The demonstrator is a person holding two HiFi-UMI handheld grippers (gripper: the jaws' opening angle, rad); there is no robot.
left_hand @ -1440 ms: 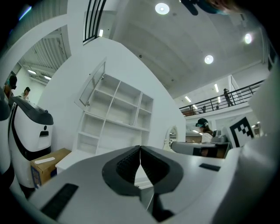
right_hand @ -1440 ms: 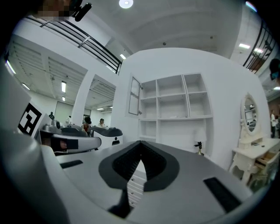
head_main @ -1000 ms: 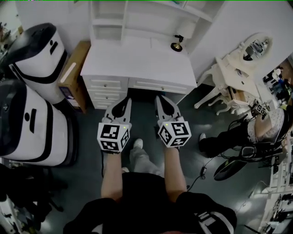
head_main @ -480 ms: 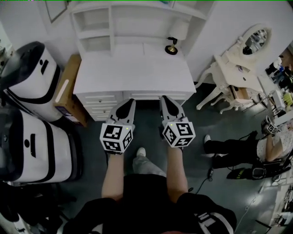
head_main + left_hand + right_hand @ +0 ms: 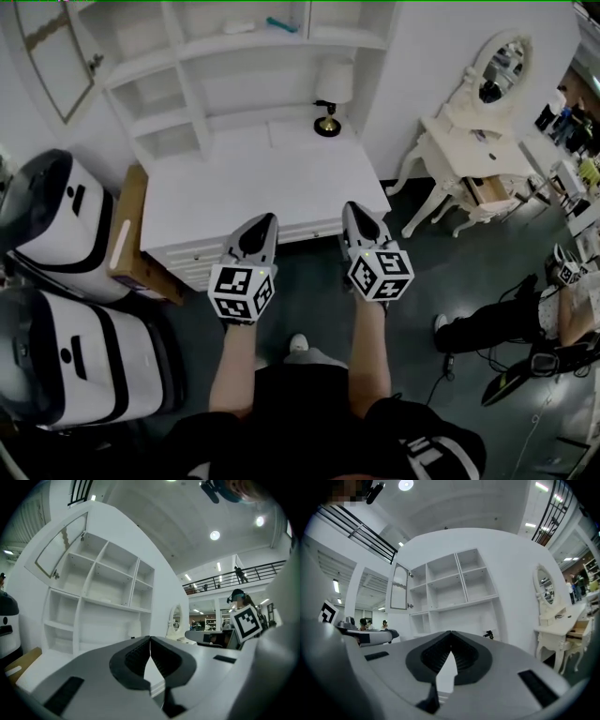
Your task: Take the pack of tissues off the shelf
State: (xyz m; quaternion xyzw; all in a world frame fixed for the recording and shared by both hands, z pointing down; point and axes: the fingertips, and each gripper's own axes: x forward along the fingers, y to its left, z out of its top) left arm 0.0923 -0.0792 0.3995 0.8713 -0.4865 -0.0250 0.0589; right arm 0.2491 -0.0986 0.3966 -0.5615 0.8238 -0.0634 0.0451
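White desk [image 5: 253,187] under shelf [image 5: 246,41], left gripper [image 5: 266,218] and right gripper [image 5: 354,207] at its front edge, both clenched (empty)

Teal pack of tissues [image 5: 281,23] lies on upper shelf [image 5: 349,38].

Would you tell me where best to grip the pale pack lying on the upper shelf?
Take the pack across its narrow width at its near end, coming in level from the open front of the shelf: it appears to lie flat on the board, backed by the wall. Finer detail is unclear.
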